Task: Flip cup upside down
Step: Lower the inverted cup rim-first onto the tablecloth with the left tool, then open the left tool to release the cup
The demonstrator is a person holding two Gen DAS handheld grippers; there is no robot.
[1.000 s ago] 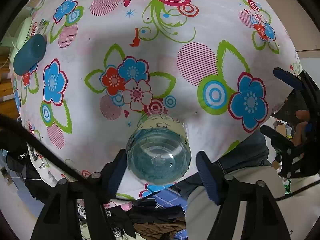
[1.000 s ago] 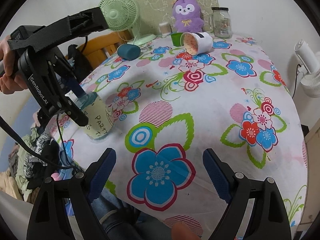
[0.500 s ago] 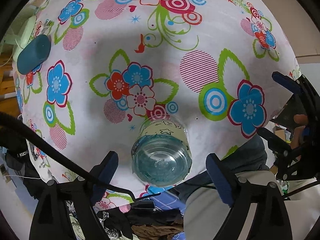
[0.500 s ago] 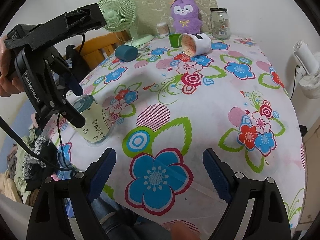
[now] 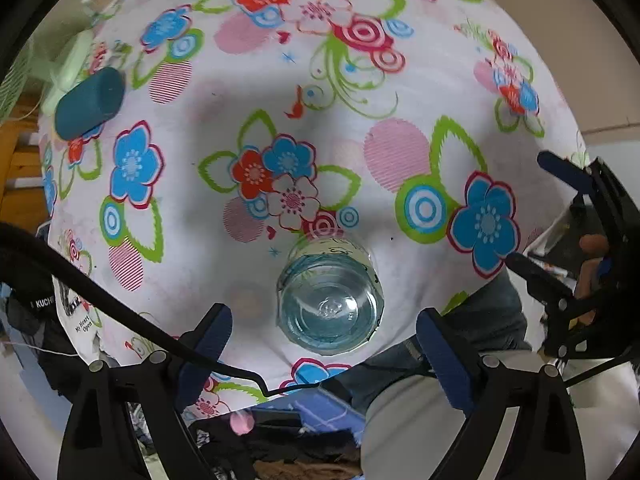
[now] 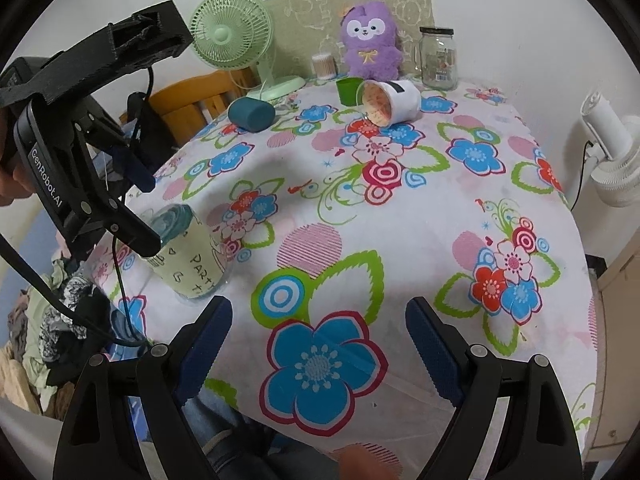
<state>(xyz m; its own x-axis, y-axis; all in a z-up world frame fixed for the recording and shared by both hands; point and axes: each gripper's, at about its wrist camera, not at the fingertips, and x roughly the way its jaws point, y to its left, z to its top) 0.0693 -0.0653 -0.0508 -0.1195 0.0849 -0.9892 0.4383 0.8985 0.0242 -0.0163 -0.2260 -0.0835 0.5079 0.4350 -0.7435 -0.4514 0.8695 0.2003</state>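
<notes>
The cup point(image 5: 330, 307) stood upside down on the tabletop point(image 5: 400, 92), close to its near-left edge, with its clear bluish base facing up and its pale printed wall point(image 6: 188, 264) resting on the flowered cloth. The left tool point(image 5: 322, 348) hung above the cup with its jaws spread wide; the two blue pads flanked the cup on either side and touched neither its base nor its wall. In the right wrist view the same left tool point(image 6: 142, 210) appeared at the left of the scene, angled downward, with one black finger crossing in front of the cup's upper edge. The right tool point(image 6: 318, 344) was open and held nothing; it was positioned over the near edge of the tabletop, to the right of the cup and clear of it. A dark teal cylinder point(image 6: 251, 113) lay on its side at the far left of the tabletop. A white container point(image 6: 390, 102) lay tipped over at the far edge, with a small green cup point(image 6: 347, 90) just beside it on the left. Behind these, a green desk fan point(image 6: 232, 36), a purple plush toy point(image 6: 370, 46) and a glass jar point(image 6: 438, 58) stood along the far edge. A black cable point(image 5: 120, 304) ran across the lower left of the left wrist view.
</notes>
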